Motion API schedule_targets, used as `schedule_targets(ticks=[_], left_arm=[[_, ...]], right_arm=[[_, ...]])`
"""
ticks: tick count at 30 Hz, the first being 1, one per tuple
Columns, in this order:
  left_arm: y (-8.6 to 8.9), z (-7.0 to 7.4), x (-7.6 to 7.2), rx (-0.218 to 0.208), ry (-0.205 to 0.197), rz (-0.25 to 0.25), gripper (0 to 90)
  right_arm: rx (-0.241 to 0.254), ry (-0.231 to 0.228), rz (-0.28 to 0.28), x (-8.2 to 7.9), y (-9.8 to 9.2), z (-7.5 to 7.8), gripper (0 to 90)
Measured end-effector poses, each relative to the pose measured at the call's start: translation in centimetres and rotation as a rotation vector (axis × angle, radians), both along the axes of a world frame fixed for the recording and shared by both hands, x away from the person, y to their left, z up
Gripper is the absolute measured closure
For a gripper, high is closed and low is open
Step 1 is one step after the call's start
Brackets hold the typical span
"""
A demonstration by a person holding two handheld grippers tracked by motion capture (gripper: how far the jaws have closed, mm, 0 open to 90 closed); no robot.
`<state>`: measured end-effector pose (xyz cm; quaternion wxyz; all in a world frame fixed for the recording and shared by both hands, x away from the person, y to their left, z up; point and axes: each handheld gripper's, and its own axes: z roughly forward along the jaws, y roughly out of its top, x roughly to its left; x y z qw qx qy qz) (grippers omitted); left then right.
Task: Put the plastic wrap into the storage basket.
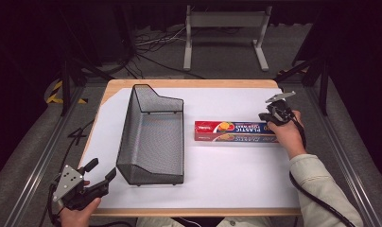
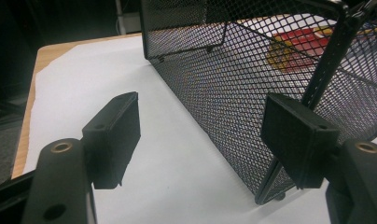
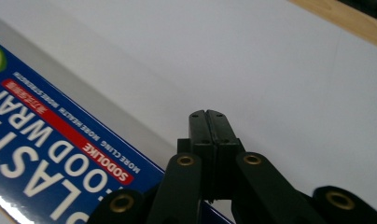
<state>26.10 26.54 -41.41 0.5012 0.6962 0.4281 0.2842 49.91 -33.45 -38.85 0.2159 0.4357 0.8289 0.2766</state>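
A long red and blue box of plastic food wrap [image 1: 231, 131] lies flat on the white sheet, right of centre. My right gripper [image 1: 269, 117] hovers at the box's right end, jaws shut with nothing between them. In the right gripper view the closed jaws [image 3: 208, 115] point past the box's blue edge [image 3: 60, 154] toward bare white sheet. A black wire mesh basket [image 1: 153, 137] stands left of centre. My left gripper [image 1: 100, 172] sits at the near left corner, open, beside the basket's near end. In the left gripper view its pads [image 2: 116, 135] frame the basket's mesh wall [image 2: 224, 102].
The white sheet [image 1: 227, 175] covers a wooden table [image 1: 189, 83] whose edge shows at the back and front. Metal frame rails run along both sides. A grey stand [image 1: 224, 33] and cables lie on the floor behind the table.
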Motion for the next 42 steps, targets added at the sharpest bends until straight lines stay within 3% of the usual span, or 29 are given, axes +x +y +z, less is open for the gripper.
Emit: schedule_targets(ticks=[7,16,25,30,37,40,42], left_arm=[[0.0,0.0,0.0,0.001,0.002,-0.002,29.1],[0.0,0.0,0.0,0.004,-0.002,-0.004,29.1],[-0.1,0.0,0.0,0.005,0.000,-0.002,29.1],[-0.1,0.1,0.1,0.002,-0.002,-0.002,29.1],[-0.2,0.1,0.1,0.009,0.002,-0.006,29.0],[-0.2,0.1,0.1,0.006,0.001,-0.004,29.1],[-0.2,0.1,0.1,0.005,0.002,-0.002,29.0]], right_arm=[[-0.018,0.091,-0.037,0.8,-0.8,-0.8,90.0],[-0.019,0.145,-0.034,0.2,-0.8,-0.5,90.0],[-0.019,0.173,0.002,-2.5,-0.9,-0.4,90.0],[-0.046,0.181,0.051,-4.7,-0.5,-0.3,90.0],[-0.032,0.203,0.101,-7.0,-0.1,-0.2,90.0],[-0.020,0.238,0.133,-8.1,0.3,-0.4,90.0],[-0.021,0.228,0.142,-8.3,0.3,-0.4,90.0]])
